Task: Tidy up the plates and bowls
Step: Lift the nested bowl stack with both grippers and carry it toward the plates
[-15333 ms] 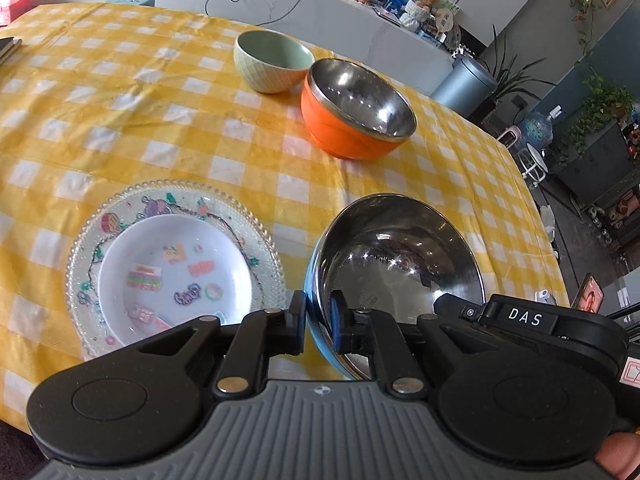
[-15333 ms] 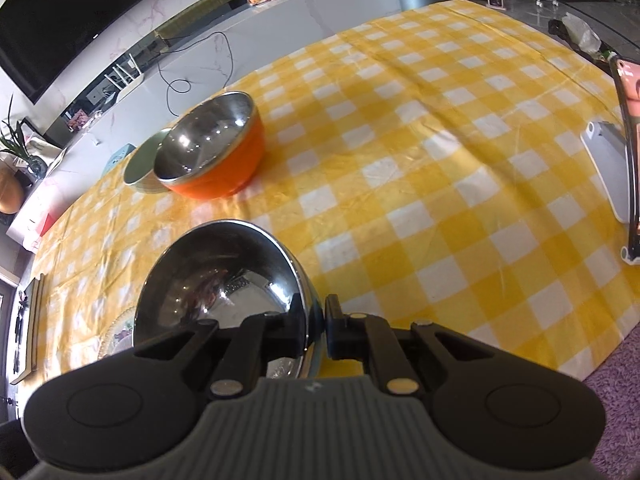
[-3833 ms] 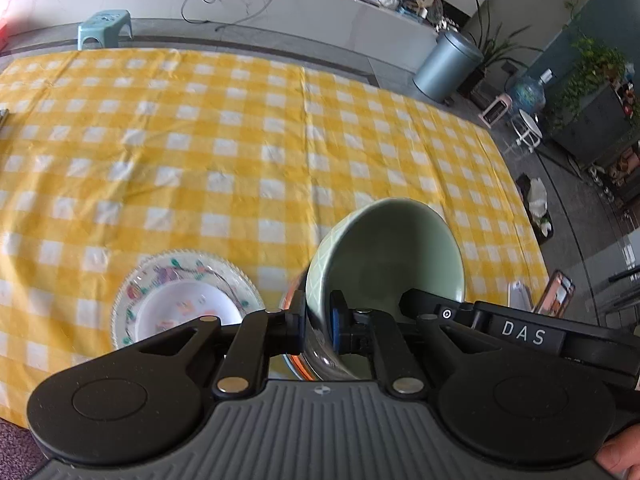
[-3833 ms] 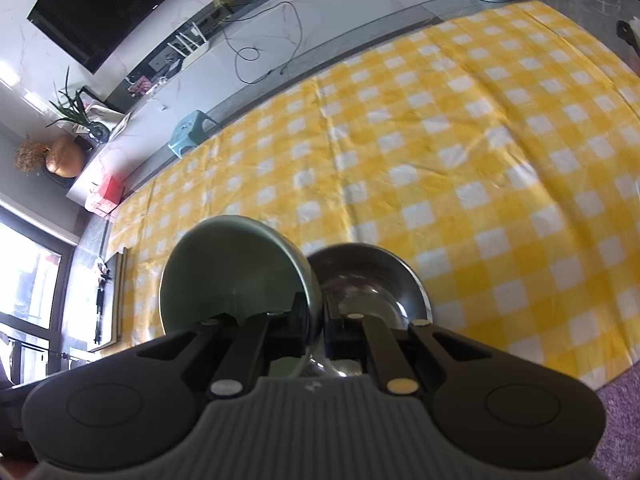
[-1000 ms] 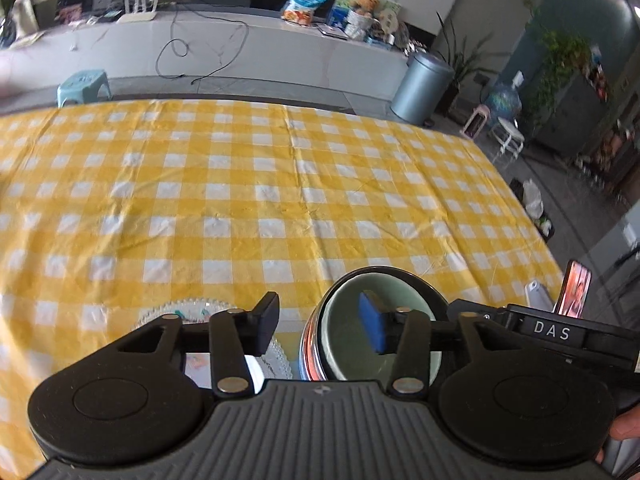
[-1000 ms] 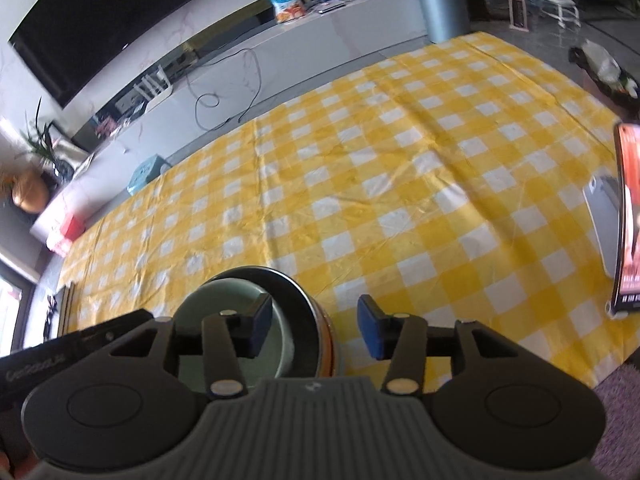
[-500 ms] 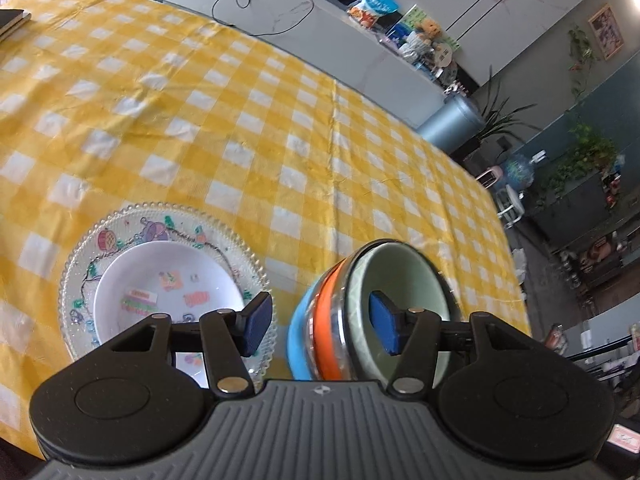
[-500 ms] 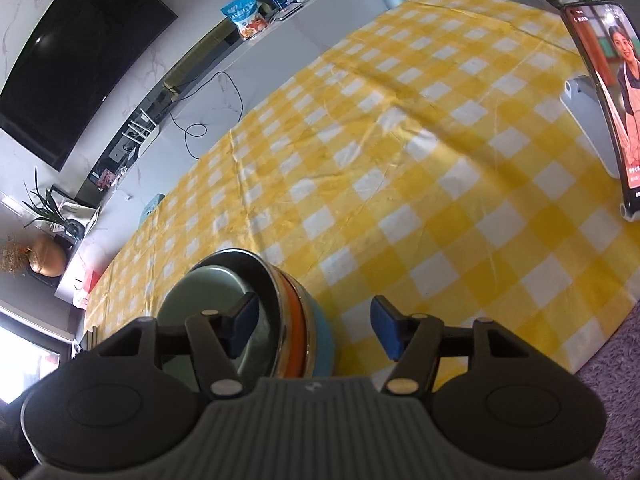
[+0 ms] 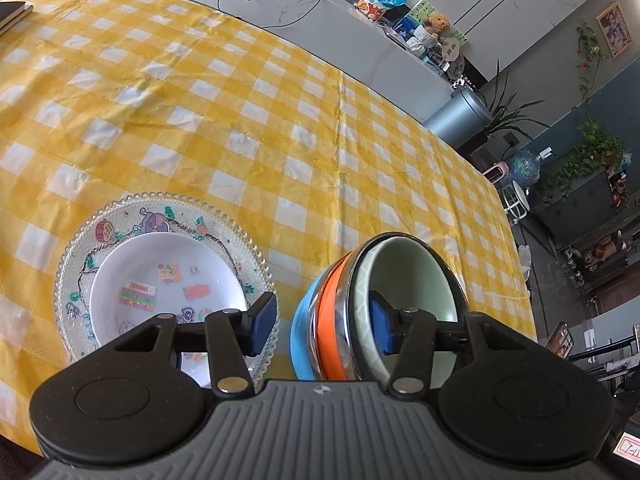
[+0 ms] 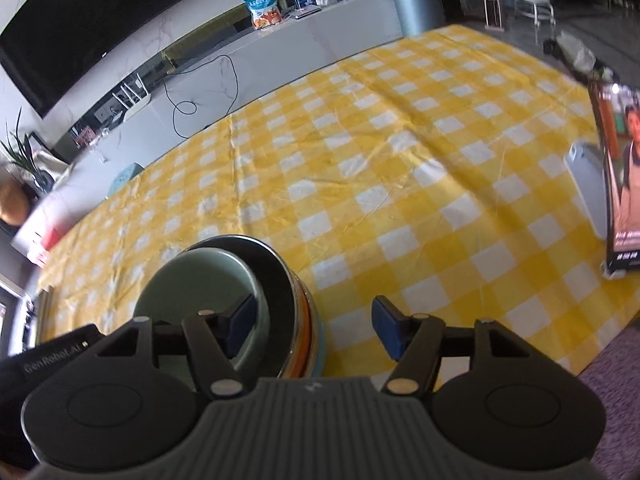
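A nested stack of bowls stands near the table's front edge: a blue bowl [image 9: 302, 332] outermost, then an orange steel-lined bowl [image 9: 329, 300], and a pale green bowl [image 9: 412, 276] innermost. My left gripper [image 9: 320, 324] straddles the stack's left wall, one pad outside and one inside the green bowl. It is open, its jaws closing slightly, and the outer pad stands clear of the blue bowl. My right gripper [image 10: 312, 326] straddles the right wall of the green bowl [image 10: 192, 280] and stack, open, with a gap at the outer pad. To the left, a white plate [image 9: 168, 272] lies on a beaded glass plate [image 9: 160, 204].
A yellow-and-white checked cloth [image 9: 240, 120] covers the table. A phone on a stand [image 10: 624, 176] and a white device [image 10: 588, 184] sit at the right edge. A dark book [image 9: 12, 12] lies at the far left corner. A purple rug [image 10: 608, 380] lies below the front edge.
The left gripper has sunk and rolled, so the plates now show fully beside the stack. The right gripper's jaws stand wider than a second ago. The bowls have not moved.
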Motion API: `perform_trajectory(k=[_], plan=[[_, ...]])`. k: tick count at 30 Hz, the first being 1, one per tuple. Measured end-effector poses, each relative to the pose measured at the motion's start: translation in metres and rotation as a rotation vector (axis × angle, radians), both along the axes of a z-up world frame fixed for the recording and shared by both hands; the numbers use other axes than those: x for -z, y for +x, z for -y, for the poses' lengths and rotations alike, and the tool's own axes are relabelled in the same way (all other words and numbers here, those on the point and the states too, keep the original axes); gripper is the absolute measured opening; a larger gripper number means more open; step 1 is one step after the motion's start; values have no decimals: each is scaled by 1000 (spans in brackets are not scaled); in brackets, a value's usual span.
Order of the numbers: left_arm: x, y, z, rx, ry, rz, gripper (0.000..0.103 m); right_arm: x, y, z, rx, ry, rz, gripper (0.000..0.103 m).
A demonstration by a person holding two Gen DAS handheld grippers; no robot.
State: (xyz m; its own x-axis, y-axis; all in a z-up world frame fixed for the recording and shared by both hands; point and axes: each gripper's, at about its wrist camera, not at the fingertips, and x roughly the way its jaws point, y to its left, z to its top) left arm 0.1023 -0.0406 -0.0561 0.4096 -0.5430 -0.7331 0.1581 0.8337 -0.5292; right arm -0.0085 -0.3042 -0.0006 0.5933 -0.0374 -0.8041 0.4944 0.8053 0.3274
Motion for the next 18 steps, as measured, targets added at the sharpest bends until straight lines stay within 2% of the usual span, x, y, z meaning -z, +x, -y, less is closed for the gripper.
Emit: perform_trajectory(k=[7, 11, 18], plan=[[-1, 0, -1, 8, -27, -3, 60, 0, -2, 6, 33, -19, -17, 66], [-1, 1, -1, -3, -16, -4, 60, -2, -3, 6, 39, -3, -12, 66], [6, 1, 3, -3, -21, -33, 64, 14, -1, 12, 34, 188, -12, 64]])
